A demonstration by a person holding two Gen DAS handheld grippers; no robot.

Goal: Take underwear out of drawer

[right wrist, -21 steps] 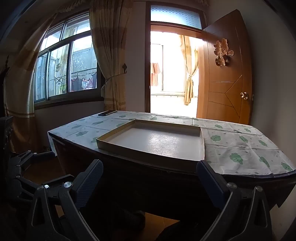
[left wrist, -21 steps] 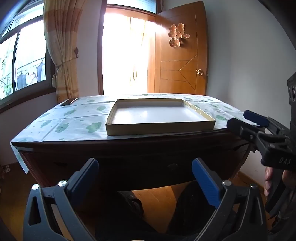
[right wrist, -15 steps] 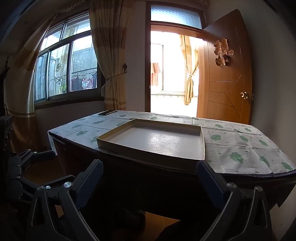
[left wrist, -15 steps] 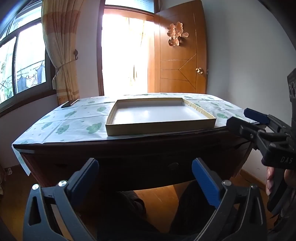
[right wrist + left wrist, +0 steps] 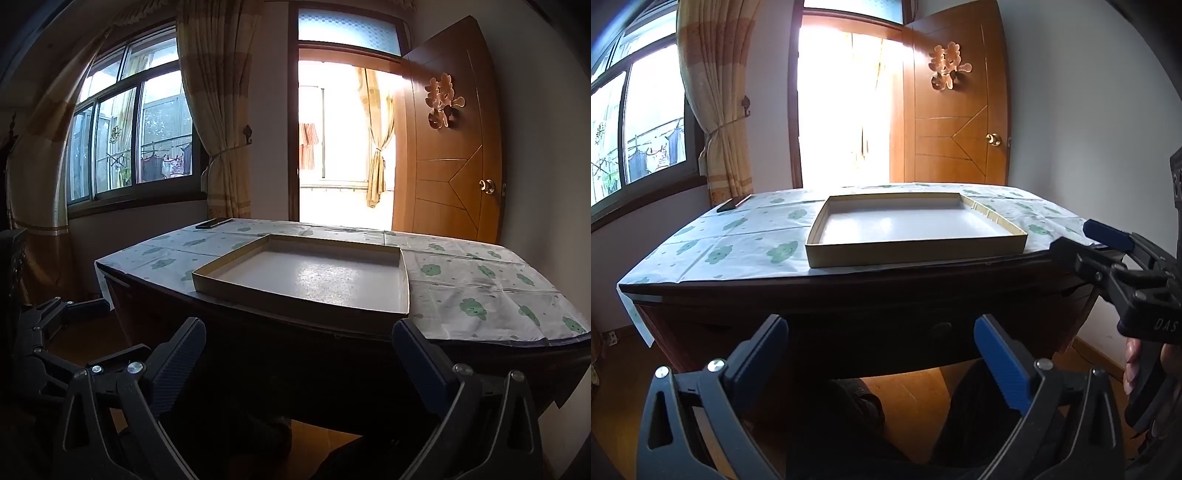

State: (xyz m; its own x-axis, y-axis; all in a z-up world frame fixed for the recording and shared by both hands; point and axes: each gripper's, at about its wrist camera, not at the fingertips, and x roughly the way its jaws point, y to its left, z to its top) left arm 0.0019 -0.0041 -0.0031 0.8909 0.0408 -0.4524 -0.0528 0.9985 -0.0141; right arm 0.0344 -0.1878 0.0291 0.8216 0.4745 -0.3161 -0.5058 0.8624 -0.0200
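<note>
No underwear shows in either view. The dark wooden desk [image 5: 701, 325] has a drawer front with a round knob [image 5: 942, 326], and the drawer looks closed. My left gripper [image 5: 879, 354] hangs open in front of that drawer front, with nothing between its blue pads. My right gripper [image 5: 299, 354] is open and empty too, level with the desk's front edge [image 5: 332, 332]. In the left wrist view the right gripper [image 5: 1082, 242] reaches in from the right, a hand on its grip. The left gripper [image 5: 74, 306] sits dim at the left of the right wrist view.
A shallow, empty cardboard box [image 5: 916, 254] lies on the cloud-patterned cloth [image 5: 746, 236] over the desk top. A dark phone [image 5: 733, 203] rests at the far left corner. Dark trousers and a shoe [image 5: 864, 398] show below the desk. Behind stand a window, curtains and an open wooden door [image 5: 960, 122].
</note>
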